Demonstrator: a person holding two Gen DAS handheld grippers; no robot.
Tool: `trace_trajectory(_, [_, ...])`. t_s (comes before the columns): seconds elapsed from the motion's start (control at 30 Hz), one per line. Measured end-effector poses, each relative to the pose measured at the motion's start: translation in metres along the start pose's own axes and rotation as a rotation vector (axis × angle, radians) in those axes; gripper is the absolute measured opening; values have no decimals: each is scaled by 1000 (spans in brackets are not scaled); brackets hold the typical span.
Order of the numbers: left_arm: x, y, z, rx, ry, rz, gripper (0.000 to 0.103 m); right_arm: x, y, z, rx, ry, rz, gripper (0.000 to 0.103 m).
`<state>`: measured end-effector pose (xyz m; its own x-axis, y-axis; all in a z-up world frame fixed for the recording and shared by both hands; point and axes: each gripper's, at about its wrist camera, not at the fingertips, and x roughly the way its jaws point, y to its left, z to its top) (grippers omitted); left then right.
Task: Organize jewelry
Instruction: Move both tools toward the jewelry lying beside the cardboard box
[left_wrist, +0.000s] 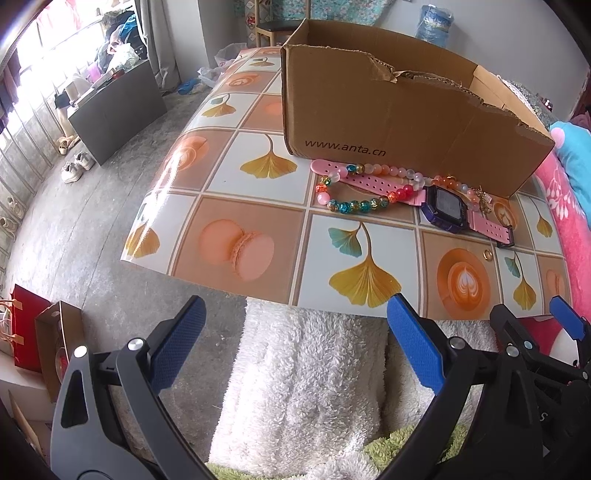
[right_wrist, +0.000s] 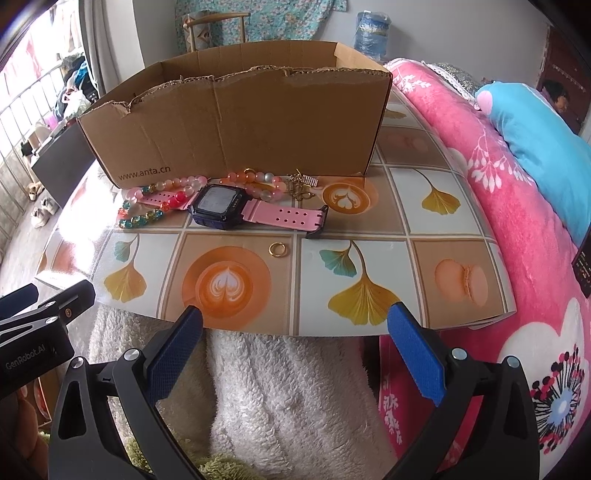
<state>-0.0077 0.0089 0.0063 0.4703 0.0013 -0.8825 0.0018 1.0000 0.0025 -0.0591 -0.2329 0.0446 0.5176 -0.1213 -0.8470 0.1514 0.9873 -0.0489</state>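
Observation:
A brown cardboard box (left_wrist: 388, 122) (right_wrist: 236, 122) stands open on the patterned board (left_wrist: 258, 206) (right_wrist: 424, 206). In front of it lie a pink-strapped watch (left_wrist: 445, 208) (right_wrist: 221, 206), a multicoloured bead bracelet (left_wrist: 354, 205) (right_wrist: 147, 214), a pink-orange bead bracelet (left_wrist: 391, 171) (right_wrist: 255, 181), small gold pieces (left_wrist: 484, 203) (right_wrist: 303, 186) and a gold ring (left_wrist: 487, 254) (right_wrist: 276, 249). My left gripper (left_wrist: 295, 336) is open and empty, short of the board's near edge. My right gripper (right_wrist: 295, 336) is open and empty too, also seen at the right in the left wrist view (left_wrist: 535, 321).
A white fluffy towel (left_wrist: 314, 380) (right_wrist: 288, 391) lies under both grippers. A pink floral blanket (right_wrist: 498, 229) and blue pillow (right_wrist: 543, 147) are to the right. Left of the board the floor drops away, with shoes (left_wrist: 75, 168), a dark cabinet (left_wrist: 118, 114) and a red bag (left_wrist: 27, 336).

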Motion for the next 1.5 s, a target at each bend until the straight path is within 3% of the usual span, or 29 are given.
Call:
trace_trajectory(1.03, [24, 16, 11, -9, 34, -14, 95, 13, 8, 13, -5, 40, -39, 98])
trace_trajectory(1.37, [57, 17, 28, 55, 66, -21, 95, 37, -6, 18, 24, 79, -55, 98])
trace_trajectory(1.5, [60, 16, 34, 93, 56, -32, 95, 45, -13, 19, 30, 72, -20, 98])
